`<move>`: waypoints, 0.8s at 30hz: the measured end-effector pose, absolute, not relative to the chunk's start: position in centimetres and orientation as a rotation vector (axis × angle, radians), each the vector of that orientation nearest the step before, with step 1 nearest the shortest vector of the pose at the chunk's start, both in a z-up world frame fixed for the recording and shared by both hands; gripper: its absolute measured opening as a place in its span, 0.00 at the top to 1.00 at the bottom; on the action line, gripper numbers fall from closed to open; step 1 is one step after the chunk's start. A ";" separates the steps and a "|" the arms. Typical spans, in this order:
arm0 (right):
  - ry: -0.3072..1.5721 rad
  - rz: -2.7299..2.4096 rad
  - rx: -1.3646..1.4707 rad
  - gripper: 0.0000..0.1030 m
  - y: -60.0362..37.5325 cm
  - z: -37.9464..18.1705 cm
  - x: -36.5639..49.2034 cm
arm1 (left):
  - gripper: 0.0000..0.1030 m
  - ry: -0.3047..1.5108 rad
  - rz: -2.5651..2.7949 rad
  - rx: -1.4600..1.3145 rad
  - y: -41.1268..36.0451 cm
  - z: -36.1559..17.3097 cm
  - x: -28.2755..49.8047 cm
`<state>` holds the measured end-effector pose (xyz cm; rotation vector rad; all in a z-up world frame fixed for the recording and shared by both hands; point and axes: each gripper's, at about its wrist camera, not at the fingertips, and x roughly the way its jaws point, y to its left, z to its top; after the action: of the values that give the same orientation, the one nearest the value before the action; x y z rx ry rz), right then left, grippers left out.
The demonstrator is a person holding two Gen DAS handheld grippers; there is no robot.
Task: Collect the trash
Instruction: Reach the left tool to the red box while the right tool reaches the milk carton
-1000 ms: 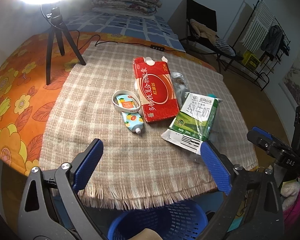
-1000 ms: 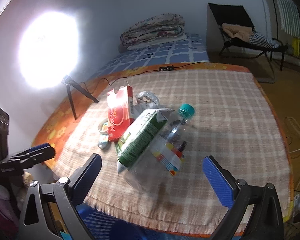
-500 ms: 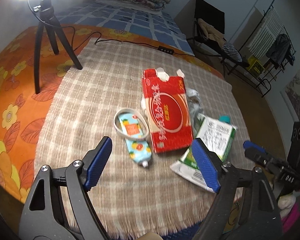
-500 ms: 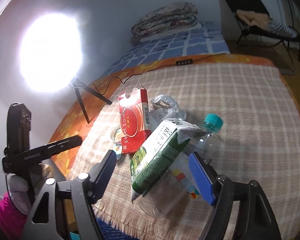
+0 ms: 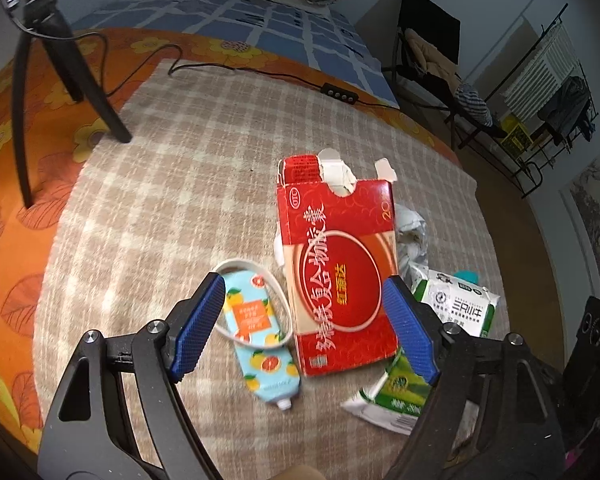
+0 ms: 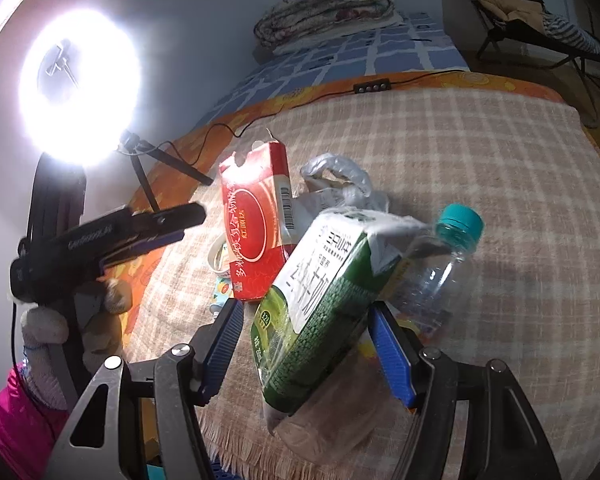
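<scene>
Left wrist view: the left gripper [image 5: 304, 328] hangs with jaws apart over the red box [image 5: 340, 276] and fruit-print tube [image 5: 260, 336] on the checked cloth [image 5: 172, 200], touching neither.

Right wrist view: the right gripper [image 6: 308, 344] has been narrowing, its jaws straddling the green carton [image 6: 316, 304], which lies on a clear bottle [image 6: 440, 268]; contact unclear.

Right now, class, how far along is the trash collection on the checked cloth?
Done: nothing visibly collected. All five pieces lie on the cloth: red box, fruit-print tube, crumpled plastic, green pack, clear bottle.

In hand: both tongs have just been closing, left tongs around tube and box, right tongs astride the pack; neither grips yet.

Left: everything.
</scene>
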<state>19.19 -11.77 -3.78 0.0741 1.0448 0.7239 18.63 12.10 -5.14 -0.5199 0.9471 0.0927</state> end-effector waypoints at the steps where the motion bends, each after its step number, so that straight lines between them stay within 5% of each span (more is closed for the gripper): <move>1: 1.045 0.722 0.067 0.34 -11.7 -3.8 19.2 | 0.19 0.947 0.094 -0.525 12.3 -5.3 19.0; 11: 1.115 0.684 0.005 0.40 -10.7 -6.6 19.7 | 0.19 0.998 0.066 -0.631 13.3 -7.8 21.1; 19: 1.137 0.688 0.063 0.60 -11.8 -6.9 19.8 | 0.19 1.028 0.041 -0.588 11.2 -8.7 21.7; 21: 1.129 0.693 0.068 0.64 -12.0 -6.7 19.8 | 0.38 1.017 0.040 -0.572 10.7 -8.4 21.6; 24: 1.119 0.697 0.066 0.65 -12.0 -6.4 19.6 | 0.52 0.997 0.047 -0.540 10.0 -7.5 21.3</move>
<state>19.57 -12.00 -6.45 0.0659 1.1189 0.6965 21.32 9.99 -7.54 -0.5399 0.9975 0.0468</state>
